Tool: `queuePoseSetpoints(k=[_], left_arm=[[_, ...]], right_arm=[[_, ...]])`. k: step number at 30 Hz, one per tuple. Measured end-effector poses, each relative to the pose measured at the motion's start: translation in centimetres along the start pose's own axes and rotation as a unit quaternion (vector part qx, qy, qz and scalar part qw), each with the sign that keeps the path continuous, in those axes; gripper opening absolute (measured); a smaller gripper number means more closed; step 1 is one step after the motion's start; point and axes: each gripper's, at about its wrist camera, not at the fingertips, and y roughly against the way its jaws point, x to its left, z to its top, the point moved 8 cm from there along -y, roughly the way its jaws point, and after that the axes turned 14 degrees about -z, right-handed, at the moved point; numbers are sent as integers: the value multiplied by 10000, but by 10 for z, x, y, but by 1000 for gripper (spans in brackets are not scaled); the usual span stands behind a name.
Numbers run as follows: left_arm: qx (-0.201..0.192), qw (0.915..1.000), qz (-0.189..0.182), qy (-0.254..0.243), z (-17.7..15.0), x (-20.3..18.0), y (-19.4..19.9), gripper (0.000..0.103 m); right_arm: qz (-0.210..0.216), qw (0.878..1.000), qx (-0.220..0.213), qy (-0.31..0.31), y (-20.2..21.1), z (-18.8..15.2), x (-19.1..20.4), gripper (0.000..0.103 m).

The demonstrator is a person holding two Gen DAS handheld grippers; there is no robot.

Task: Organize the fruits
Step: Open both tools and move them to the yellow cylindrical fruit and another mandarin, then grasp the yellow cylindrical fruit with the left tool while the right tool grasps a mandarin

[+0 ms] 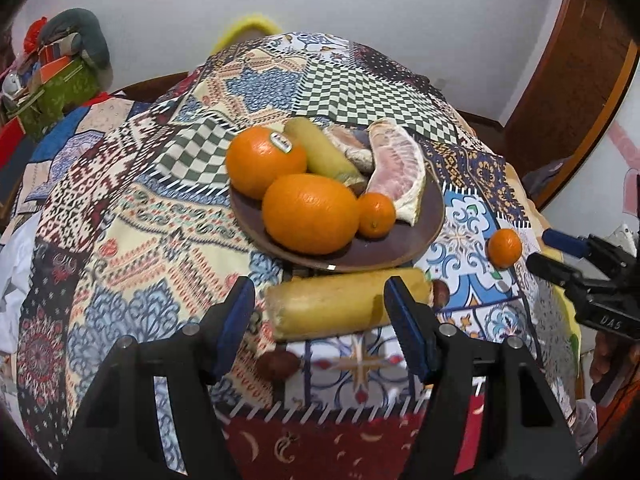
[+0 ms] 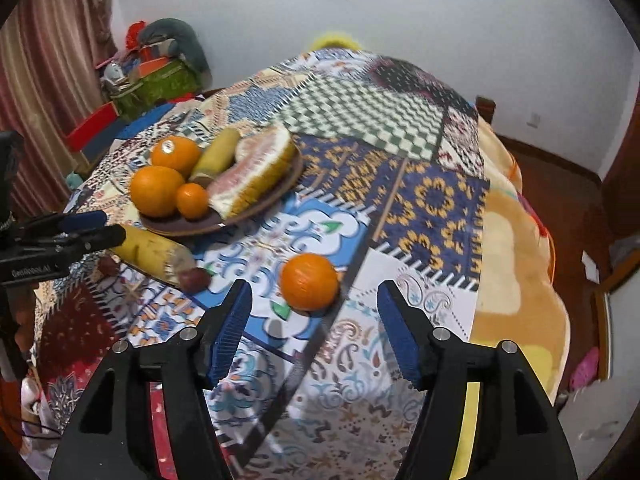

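We see the left tool at the bottom centre of the left wrist view, jaws apart and gripping nothing. A yellow banana-like fruit lies crosswise just beyond the fingertips on the patchwork cloth; whether the right finger touches it we cannot tell. Two small dark red-brown fruits sit by it: one lower left near the left finger, one at its right end.

Above it, centre frame, a brown plate carries two big oranges: one with a sticker behind, one in front. A small mandarin touches the front orange. A second yellow fruit and a pomelo wedge lie at the plate's back and right. A loose mandarin sits on the cloth right of the plate, apart from it. The right tool's fingers come in from the right edge near it.

In the right wrist view the right tool is at bottom centre, jaws wide apart and empty. The loose mandarin lies just beyond and between the fingertips, untouched by either pad. The plate is upper left with its fruit. The cloth covers what looks like a bed, so we cannot call it a worktop for sure. The left tool pokes in from the left edge over the yellow fruit.
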Motion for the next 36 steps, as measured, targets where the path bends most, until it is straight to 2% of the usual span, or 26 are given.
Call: queuePoseSetpoints(k=[4,5,12,15,17,21,24,27,29,32,36], left_arm=[[168,9998,-68,-94,4,1,-18,67],[174,9998,-67,-104,4,2,-22,71],[188,9991,-356,-133,5,1,-28,73],[238,9981,-430,-381,-1,-8,-25,73],[270,9971,-354,-611,-6,-16,-24,73],[390,9952,-224,-868,-17,-27,-25,73],[572,9948,-450,-707,-28,-32,-26,66],[494,9952,-349,-766,-31,-35,-20,58],[428,9960,-356,-698,-32,-36,-14,49],[407,9962,-410,-657,-37,-39,-6,40],[400,9956,-474,-704,-47,-47,7,39]], right_arm=[[109,9998,115,-85,-11,-4,2,62],[123,9998,127,-90,-13,-4,5,62],[123,9997,180,-90,-32,-7,14,60],[115,9998,160,-103,-32,-5,13,49],[167,9997,167,-84,-29,-5,14,36],[219,9996,173,-26,-24,-9,19,35],[300,9994,169,-7,-17,-14,22,35],[333,9993,159,35,-10,-19,24,34],[349,9993,152,52,-4,-23,25,34],[360,9993,131,30,5,-26,24,34],[365,9993,86,8,16,-29,23,34]])
